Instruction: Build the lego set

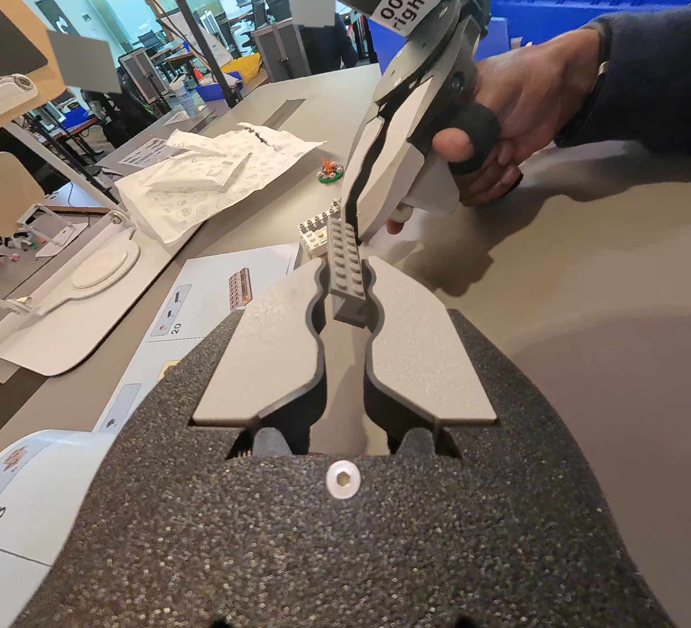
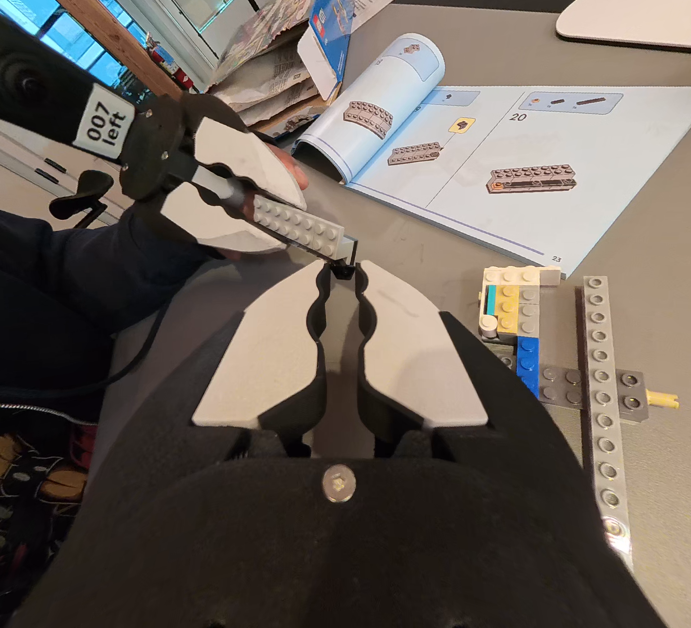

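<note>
Now left gripper (image 1: 346, 269) clamps a studded grey brick (image 1: 346, 266); right gripper (image 2: 341, 268) seemingly pinches a black piece (image 2: 343, 271).

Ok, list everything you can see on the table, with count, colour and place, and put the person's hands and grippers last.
Long grey studded brick assembly: one, held in the left gripper, raised above the table.
Small black piece: one, between the right gripper's fingertips, at the assembly's end.
Open light-blue instruction booklet: one, on the grey table.
White, yellow, blue and grey brick build: one, beside the booklet.
Long grey studded strip: one, by that build.
Small green and orange brick model: one, farther back.
Crumpled white printed paper bags: a pile, behind the booklet.
Blue box: one, at the table edge.
Hand: gripping the right gripper's handle.
Left gripper; right gripper.
</note>
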### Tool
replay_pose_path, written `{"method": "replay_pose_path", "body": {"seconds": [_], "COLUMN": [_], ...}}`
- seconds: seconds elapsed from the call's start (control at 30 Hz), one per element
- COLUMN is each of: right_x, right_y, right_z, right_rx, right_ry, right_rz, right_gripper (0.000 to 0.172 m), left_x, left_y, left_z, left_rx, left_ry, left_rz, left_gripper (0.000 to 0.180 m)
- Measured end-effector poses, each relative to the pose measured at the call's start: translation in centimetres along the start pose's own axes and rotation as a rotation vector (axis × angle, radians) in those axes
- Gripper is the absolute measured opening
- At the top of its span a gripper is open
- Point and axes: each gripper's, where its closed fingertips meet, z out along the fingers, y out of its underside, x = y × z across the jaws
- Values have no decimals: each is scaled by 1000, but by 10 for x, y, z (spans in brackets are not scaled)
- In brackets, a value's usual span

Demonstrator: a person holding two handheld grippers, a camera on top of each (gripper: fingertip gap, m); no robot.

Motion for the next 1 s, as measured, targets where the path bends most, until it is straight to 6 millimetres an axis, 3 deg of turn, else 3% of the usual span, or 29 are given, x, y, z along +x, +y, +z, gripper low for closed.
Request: {"method": "replay_pose_path", "body": {"seconds": [0.53, 0.73, 1.0], "right_x": [-20, -24, -24], "right_y": [-6, -10, -18], "right_z": [-1, -1, -4], "right_rx": [43, 69, 116], "right_ry": [-149, -168, -165], "right_rz": [58, 53, 63], "right_gripper": [12, 13, 13], "left_x": [4, 3, -6], "left_y": [-23, -29, -34], "left_z": [-10, -14, -13], "left_rx": [172, 223, 269], "left_ry": [110, 159, 211], "left_rz": [-144, -264, -551], "left_gripper": [14, 13, 13]}}
